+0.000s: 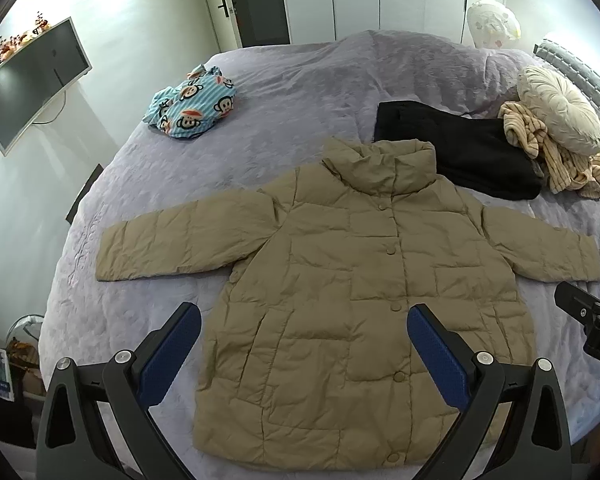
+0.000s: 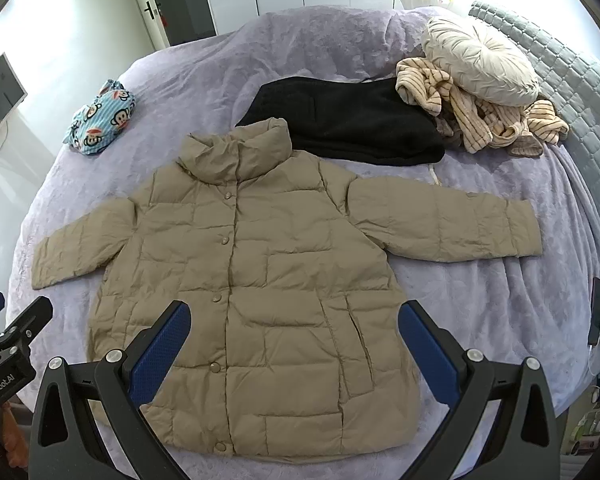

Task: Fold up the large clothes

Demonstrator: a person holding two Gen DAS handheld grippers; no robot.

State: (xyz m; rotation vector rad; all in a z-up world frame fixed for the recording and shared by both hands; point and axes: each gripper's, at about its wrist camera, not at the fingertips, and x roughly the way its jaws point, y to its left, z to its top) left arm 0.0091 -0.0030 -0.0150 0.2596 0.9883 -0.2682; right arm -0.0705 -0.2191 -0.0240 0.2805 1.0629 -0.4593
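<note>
A khaki quilted puffer jacket (image 1: 340, 280) lies spread flat, front up and buttoned, on the lilac bedspread (image 1: 280, 92), with both sleeves stretched out sideways; it also shows in the right wrist view (image 2: 260, 280). My left gripper (image 1: 304, 316) is open and empty, hovering above the jacket's lower left part. My right gripper (image 2: 294, 312) is open and empty, above the jacket's lower right part. Each gripper shows at the edge of the other's view: the right one (image 1: 588, 304) and the left one (image 2: 8, 332).
A folded black garment (image 2: 348, 120) lies just behind the jacket's collar. A striped beige garment (image 2: 480, 116) and a round cream cushion (image 2: 480, 64) lie at the back right. A blue monkey-print garment (image 2: 100, 120) lies at the back left. A phone (image 2: 596, 312) lies at the bed's right edge.
</note>
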